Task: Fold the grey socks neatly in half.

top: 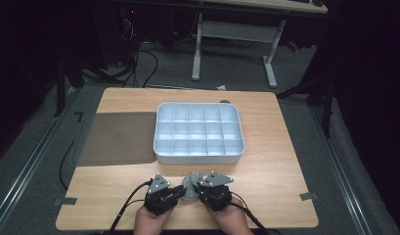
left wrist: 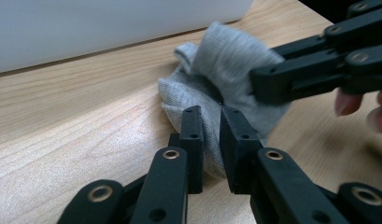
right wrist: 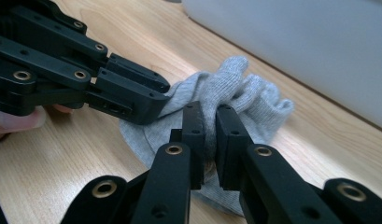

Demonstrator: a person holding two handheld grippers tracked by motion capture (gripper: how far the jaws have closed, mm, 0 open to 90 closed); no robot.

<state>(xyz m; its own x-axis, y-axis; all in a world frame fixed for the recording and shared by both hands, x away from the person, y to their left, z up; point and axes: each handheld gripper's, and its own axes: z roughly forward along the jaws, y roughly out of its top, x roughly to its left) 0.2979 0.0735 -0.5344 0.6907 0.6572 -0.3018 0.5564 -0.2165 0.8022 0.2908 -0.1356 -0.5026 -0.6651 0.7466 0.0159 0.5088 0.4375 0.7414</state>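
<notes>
I have both tongs, left and right, pinching the grey sock on the bench before the tray; the left grip looks loose, so it may slip

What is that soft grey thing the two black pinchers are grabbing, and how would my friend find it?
Start at the white divided tray in the middle of the wooden table. Just in front of its near wall, the left gripper and right gripper both pinch a bunched grey sock. It is the only soft knitted thing there.
</notes>
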